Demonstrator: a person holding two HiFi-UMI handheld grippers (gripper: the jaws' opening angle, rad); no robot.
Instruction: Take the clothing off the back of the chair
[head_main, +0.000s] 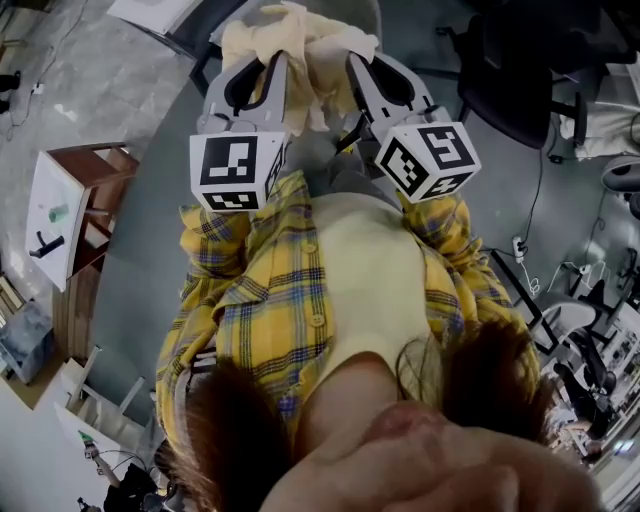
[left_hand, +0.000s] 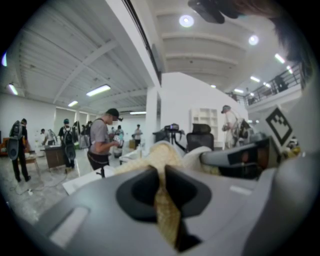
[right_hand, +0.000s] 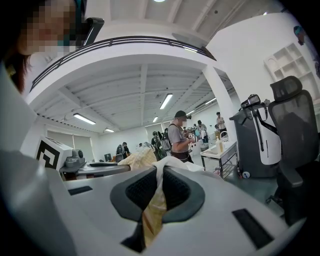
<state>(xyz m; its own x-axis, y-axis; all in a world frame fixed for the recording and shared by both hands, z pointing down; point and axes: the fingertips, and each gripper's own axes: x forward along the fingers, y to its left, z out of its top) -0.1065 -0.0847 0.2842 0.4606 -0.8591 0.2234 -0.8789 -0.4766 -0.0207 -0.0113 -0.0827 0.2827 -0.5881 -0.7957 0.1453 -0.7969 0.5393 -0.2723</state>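
Observation:
In the head view a cream-yellow garment (head_main: 300, 45) hangs bunched between both grippers, held out in front of the person's chest. My left gripper (head_main: 281, 68) is shut on its left part, and my right gripper (head_main: 352, 66) is shut on its right part. The left gripper view shows the cloth (left_hand: 166, 210) pinched in the closed jaws of the left gripper (left_hand: 161, 172), with more of it piled beyond the tips. The right gripper view shows the same cloth (right_hand: 154, 212) squeezed in the jaws of the right gripper (right_hand: 160, 174). The garment touches no chair in any view.
A black office chair (head_main: 512, 85) stands at the upper right, seen also as a black chair (right_hand: 295, 125). A wooden side table (head_main: 85, 215) is at the left. Several people (left_hand: 102, 142) stand in the hall, near a white table (right_hand: 220, 150). Cables (head_main: 535, 215) lie on the floor.

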